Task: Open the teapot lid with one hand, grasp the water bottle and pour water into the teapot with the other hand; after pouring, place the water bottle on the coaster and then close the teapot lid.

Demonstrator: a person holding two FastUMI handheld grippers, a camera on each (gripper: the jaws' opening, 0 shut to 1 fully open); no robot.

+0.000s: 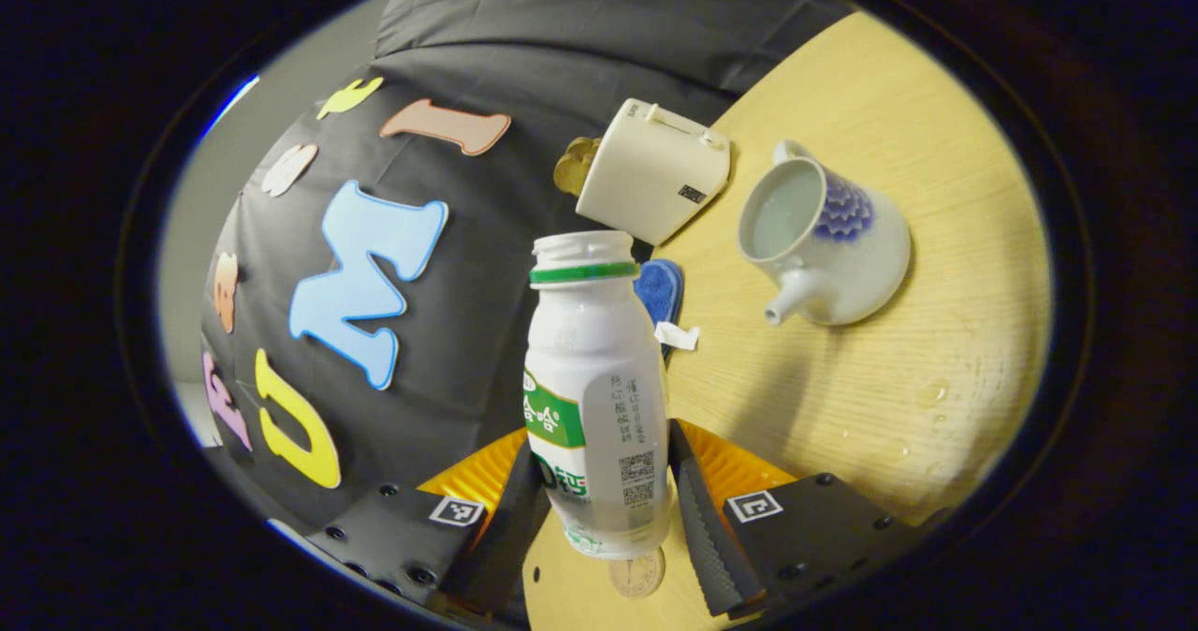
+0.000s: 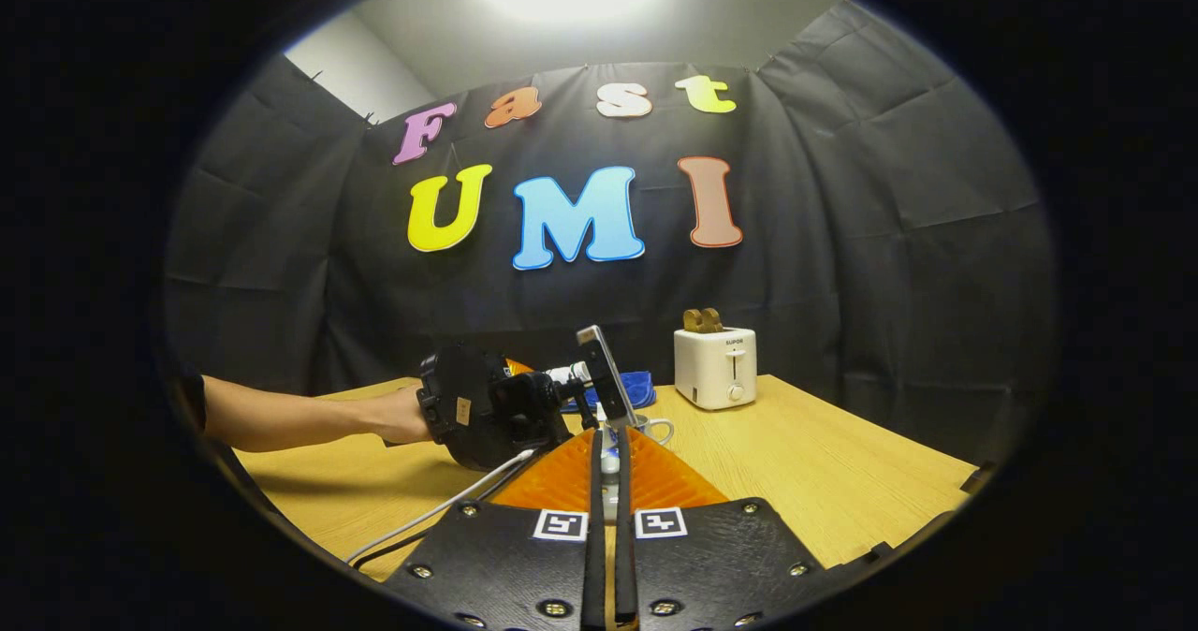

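The left gripper (image 1: 599, 481) clamps the lower body of an uncapped plastic water bottle (image 1: 594, 378), tilted toward the lidless teapot (image 1: 824, 238) on the wooden table (image 1: 842, 397). Thin plastic probably dents under pressure, so the stiffer low grip suits it. A small round coaster (image 1: 636, 575) shows below the bottle. The right gripper (image 2: 608, 491) has its fingers nearly together; whether they pinch the lid, I cannot tell.
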